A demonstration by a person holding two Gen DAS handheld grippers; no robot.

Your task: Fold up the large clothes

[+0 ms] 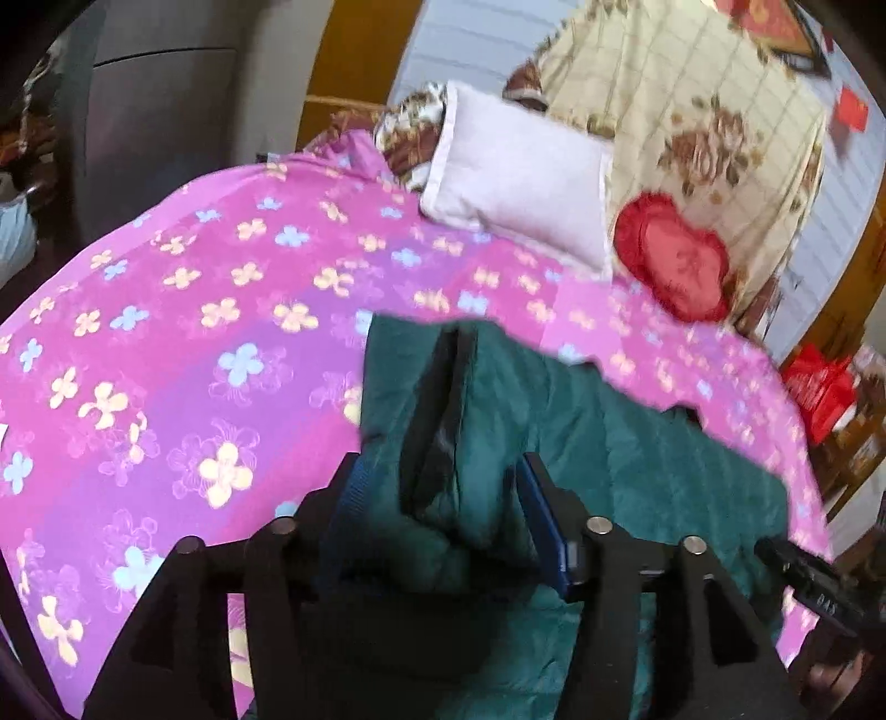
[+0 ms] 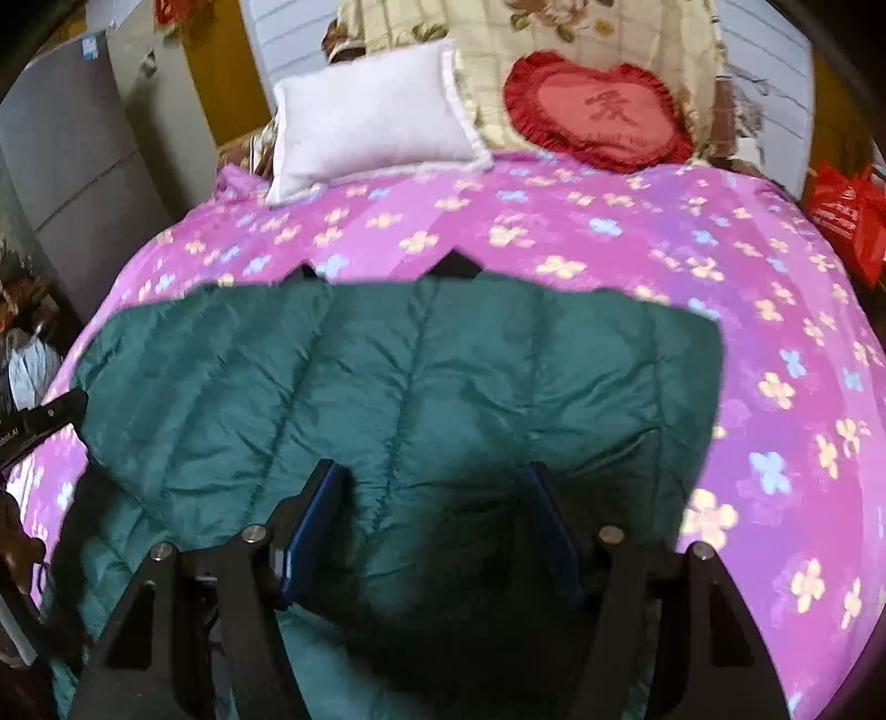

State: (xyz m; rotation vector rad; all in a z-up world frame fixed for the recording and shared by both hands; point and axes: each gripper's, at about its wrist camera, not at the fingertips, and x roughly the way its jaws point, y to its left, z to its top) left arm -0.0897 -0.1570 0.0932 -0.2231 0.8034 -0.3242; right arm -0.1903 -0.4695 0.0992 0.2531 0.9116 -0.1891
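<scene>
Left wrist — left tongs [image 1: 437,482] pinching puffy quilted green jacket [image 1: 637,443] | right tongs [image 2: 437,487] spread over it.

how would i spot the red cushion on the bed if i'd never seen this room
Start at the bed covered by the pink flowered quilt and look to its head end, past the green padded jacket. There, right of the plain white pillow, the red cushion leans against a cream floral blanket. It is the only heart-shaped one, with a ruffled red edge and a character on its centre.
</scene>
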